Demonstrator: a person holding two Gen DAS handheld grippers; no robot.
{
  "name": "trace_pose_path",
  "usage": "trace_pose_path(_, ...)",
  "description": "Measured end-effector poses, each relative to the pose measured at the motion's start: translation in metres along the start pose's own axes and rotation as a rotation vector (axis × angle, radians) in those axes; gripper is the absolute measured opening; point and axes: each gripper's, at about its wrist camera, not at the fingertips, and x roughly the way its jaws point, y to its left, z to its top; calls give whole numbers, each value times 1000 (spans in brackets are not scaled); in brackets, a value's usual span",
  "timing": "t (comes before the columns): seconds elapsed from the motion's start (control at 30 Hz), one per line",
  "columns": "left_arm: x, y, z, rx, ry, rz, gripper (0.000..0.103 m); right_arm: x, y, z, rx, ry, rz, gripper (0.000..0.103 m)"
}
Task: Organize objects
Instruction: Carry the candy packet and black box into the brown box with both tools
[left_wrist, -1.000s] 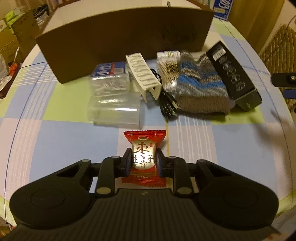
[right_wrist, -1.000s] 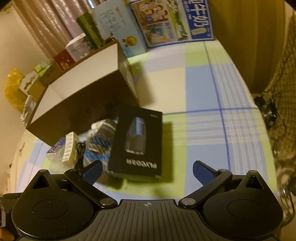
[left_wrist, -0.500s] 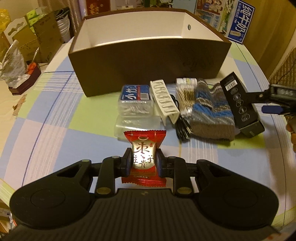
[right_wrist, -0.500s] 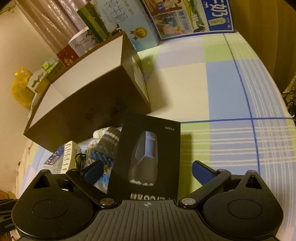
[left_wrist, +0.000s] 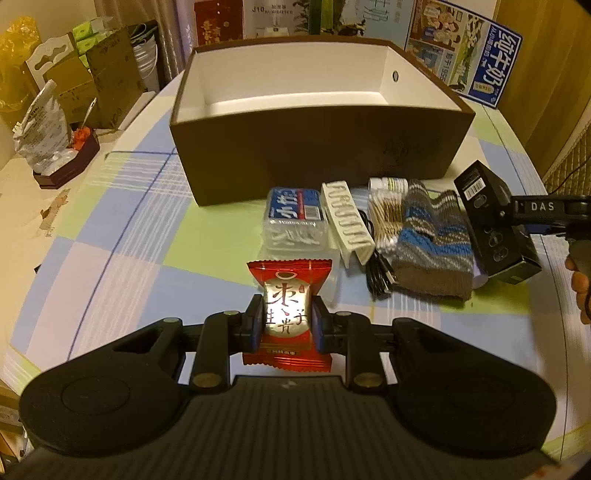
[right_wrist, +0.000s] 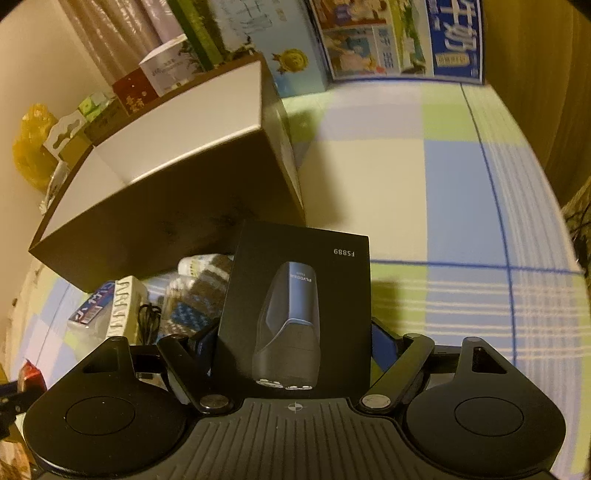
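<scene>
You are holding a red snack packet (left_wrist: 288, 314) in your left gripper (left_wrist: 288, 321), its jaws pinching the packet's sides, and it is hanging in front of the brown box (left_wrist: 321, 147), raised off the checked surface (left_wrist: 110, 266). Your right gripper (right_wrist: 295, 347) is sitting around the black carton (right_wrist: 299, 314), one jaw at each side of its near end; the jaws are looking close against it, but you cannot tell from these views whether they are already clamping. The carton is lying to the right of the brown box's front wall, leaning on the striped knit piece (left_wrist: 432, 251).

The step in hand appears to be carrying the packet to the box while the carton is being taken up. The box is standing open and looks bare inside. Next, you are likely needing to lift the packet over the near wall and release it inside, clearing the rim first. For the carton, confirm a firm hold before lifting, since its smooth sides may be slipping and the knit piece could be dragging along.
</scene>
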Motion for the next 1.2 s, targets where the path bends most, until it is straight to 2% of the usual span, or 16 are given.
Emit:
trace_pose_path(0.33, -11, 8, 37, 56, -76, -56, 22, -34, 39, 15, -43, -51, 11, 77)
trace_pose_path(0.63, -7, 10, 96, 133, -147, -136, 22, -54, 78, 56, -69, -121, 66, 77)
trace_pose_path(0.9, 17, 14, 158, 137, -180, -146, 22, -29, 119, 109, -138, -155, 84, 77)
trace_pose_path(1.2, 68, 23, 206, 102, -129, -127, 22, 31, 135, 156, -183, -124, 55, 77)
